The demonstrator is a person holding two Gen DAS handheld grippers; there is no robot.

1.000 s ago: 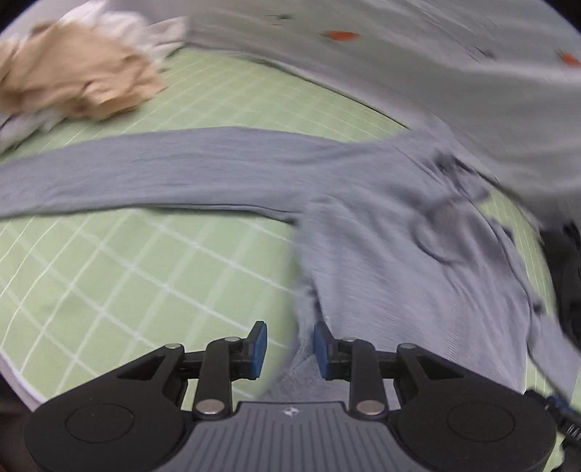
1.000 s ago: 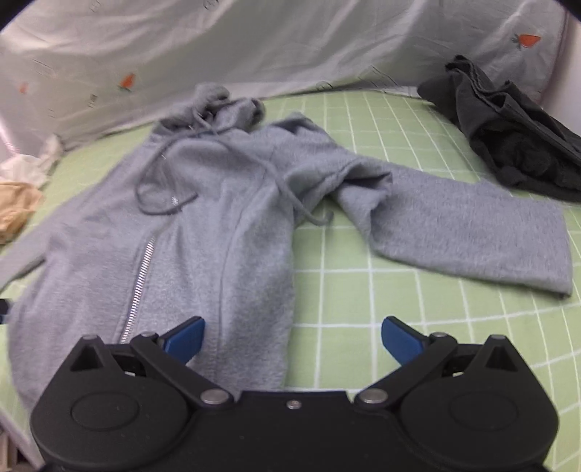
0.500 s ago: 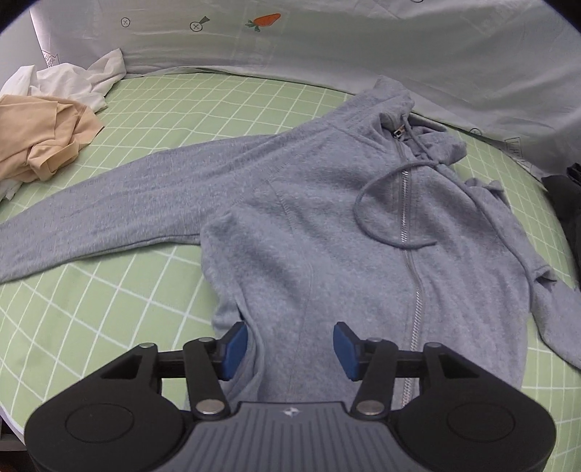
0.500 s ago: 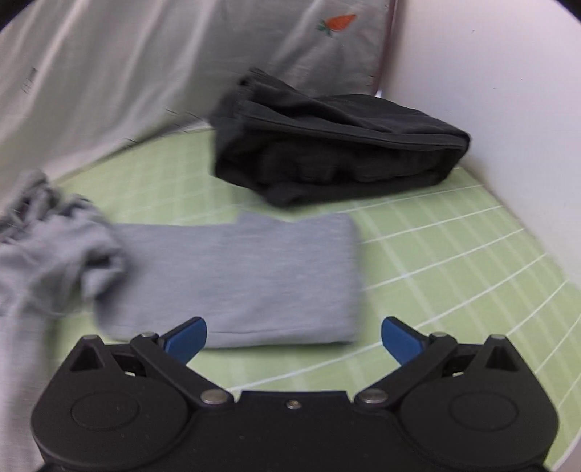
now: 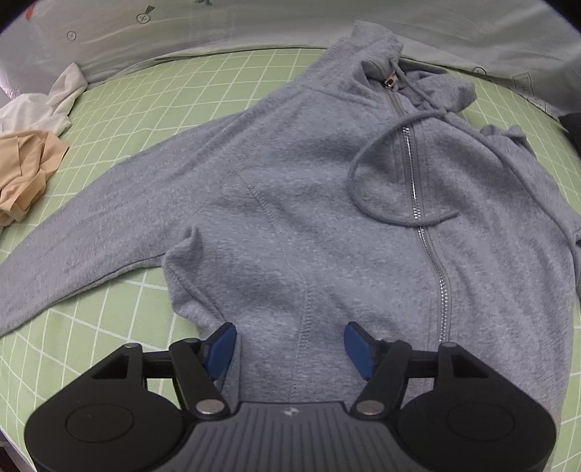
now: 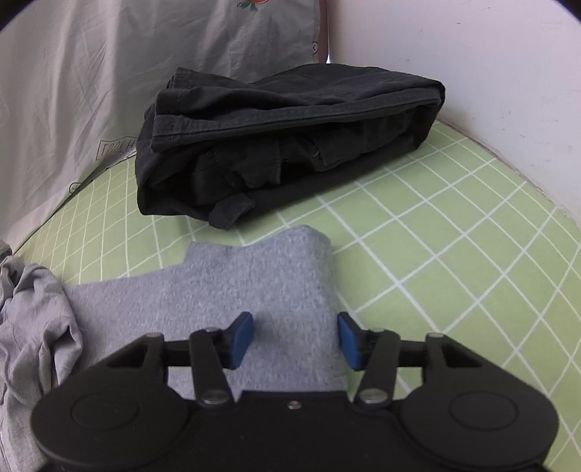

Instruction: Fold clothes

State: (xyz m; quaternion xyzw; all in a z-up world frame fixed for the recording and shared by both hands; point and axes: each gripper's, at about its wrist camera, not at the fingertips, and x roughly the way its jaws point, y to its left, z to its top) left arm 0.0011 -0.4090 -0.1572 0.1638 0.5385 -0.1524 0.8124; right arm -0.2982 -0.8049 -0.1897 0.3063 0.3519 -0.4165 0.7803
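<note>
Folding this grey hoodie (image 5: pixel 326 203) starts with the sleeves, and I judge that is the step in hand. It lies face up on the green checked bed sheet (image 5: pixel 120 109), zip (image 5: pixel 414 174) closed and running up to the hood near the pale backdrop sheet (image 5: pixel 218 25).

My left gripper (image 5: pixel 290 345) hangs over the hoodie's lower body, just left of the zip. Its jaws have just been opening and now stand apart, cloth lying under them but nothing pinched. My right gripper (image 6: pixel 294 341) sits over the end of the right sleeve (image 6: pixel 254 283), which points away from the zip toward the folded black garment (image 6: pixel 283 138). Its jaws have just been closing; they straddle the cuff edge, yet the pads do not look pressed into the fabric, so I count it as not yet holding.

To do this well I would finish closing the right gripper on the cuff, taking both layers near the edge rather than only a skin of fleece. Then carry the sleeve low across toward the zip, so it lies flat over the chest without dragging the shoulder. The left gripper should pin or pinch the hem left of the zip to keep the body from sliding.

The drawstring (image 5: pixel 385 163) loops across the zip; I would keep it out of the fold. The left sleeve (image 5: pixel 90 232), stretched away from the zip toward the beige cloth (image 5: pixel 25 170), waits its turn.
</note>
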